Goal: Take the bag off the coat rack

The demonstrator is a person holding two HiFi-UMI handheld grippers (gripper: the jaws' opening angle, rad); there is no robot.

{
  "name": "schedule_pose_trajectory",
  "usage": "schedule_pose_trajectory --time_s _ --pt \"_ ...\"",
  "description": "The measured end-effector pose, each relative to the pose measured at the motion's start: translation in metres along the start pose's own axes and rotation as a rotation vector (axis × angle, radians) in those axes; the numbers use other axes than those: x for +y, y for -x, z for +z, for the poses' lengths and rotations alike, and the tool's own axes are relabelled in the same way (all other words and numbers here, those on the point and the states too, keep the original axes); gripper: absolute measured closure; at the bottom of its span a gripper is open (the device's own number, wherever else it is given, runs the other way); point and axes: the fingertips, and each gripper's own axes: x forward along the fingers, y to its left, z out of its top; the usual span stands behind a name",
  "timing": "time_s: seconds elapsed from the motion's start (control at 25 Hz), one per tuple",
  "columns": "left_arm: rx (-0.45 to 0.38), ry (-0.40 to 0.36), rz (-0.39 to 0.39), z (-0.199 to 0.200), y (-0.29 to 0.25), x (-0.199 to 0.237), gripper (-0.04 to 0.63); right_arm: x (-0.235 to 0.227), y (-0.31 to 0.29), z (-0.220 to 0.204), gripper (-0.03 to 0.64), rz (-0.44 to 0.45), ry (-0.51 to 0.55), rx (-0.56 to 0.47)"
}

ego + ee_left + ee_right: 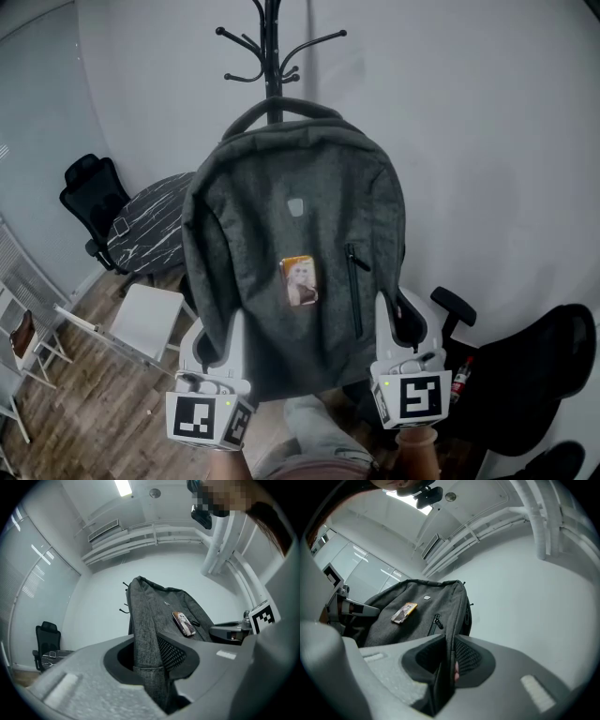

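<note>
The grey backpack (291, 234) hangs upright in front of the coat rack (272, 47), front face toward the person, a small picture patch (299, 279) and a vertical zip (354, 281) on it. Its top handle (281, 108) arches across the rack's pole, below the upper hooks. Whether it sits on a lower hook behind the bag or is already free cannot be told.

The left gripper (220, 342) has its jaws closed part-way on the bag's lower left edge, with a fold of grey fabric pinched between the pads. The right gripper (398, 328) clamps the lower right edge the same way, on a thinner fold.

So the grasp looks done on both sides. What seems left is lifting the handle clear of the rack — if it is hooked at all — and bringing the bag away.

Behind the rack is a plain pale wall (487, 141). To the left stand a black office chair (89, 192), a marble-topped table (150, 225) and a white folding chair (145, 319) on a wooden floor (84, 403). Another dark chair (534, 375) is at lower right.
</note>
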Motion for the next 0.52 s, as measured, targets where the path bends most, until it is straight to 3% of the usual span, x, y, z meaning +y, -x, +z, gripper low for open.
schedule_pose_trajectory --time_s 0.24,0.52 --pt "-0.02 0.007 0.003 -0.005 0.023 0.019 0.509 0.028 0.008 0.001 0.554 0.003 0.016 -0.011" --pt "-0.004 0.031 0.008 -0.012 0.008 0.014 0.509 0.017 -0.004 -0.004 0.554 0.003 0.026 0.002"
